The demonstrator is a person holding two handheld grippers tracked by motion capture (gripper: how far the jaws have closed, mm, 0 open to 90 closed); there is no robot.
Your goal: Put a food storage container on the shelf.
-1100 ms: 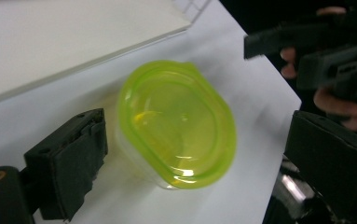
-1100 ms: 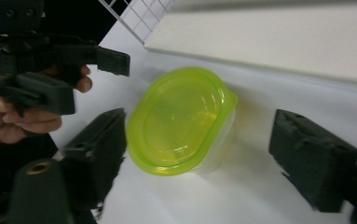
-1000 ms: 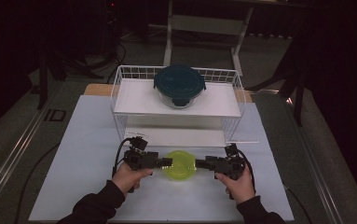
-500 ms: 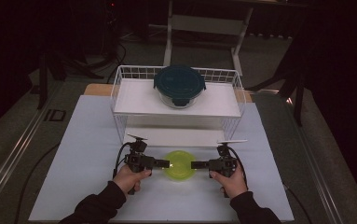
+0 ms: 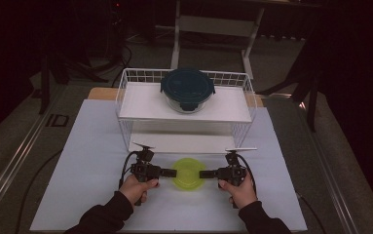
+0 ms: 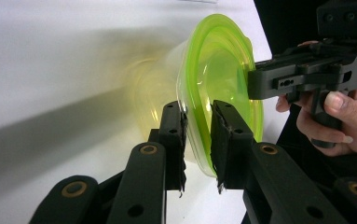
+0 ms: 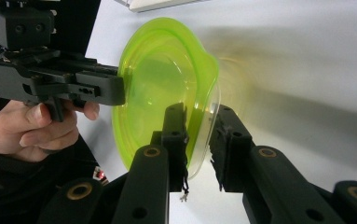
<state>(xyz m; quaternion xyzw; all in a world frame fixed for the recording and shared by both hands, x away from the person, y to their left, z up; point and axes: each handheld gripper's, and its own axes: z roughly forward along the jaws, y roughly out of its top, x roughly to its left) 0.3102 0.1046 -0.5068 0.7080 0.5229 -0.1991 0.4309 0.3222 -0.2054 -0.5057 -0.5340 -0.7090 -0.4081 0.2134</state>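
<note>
Both grippers have been closing their jaws since the earlier frames, and each now has the rim of the green bowl between its pads; the right gripper has also come down slightly.

Beyond both grippers, a white wire rack is standing on the white table, and a glass container with a dark blue lid is sitting on its top shelf, well apart from the jaws.

Between the two grippers, the green bowl is resting on the table, directly ahead of each set of jaws.

The left gripper is pointing toward the right gripper and is pinching the near rim of the bowl, one pad inside the bowl and one outside, as the left gripper view shows. The right gripper is pinching the opposite rim in the same way.

Each gripper is being held by one hand of the person, the left hand and the right hand.
</note>
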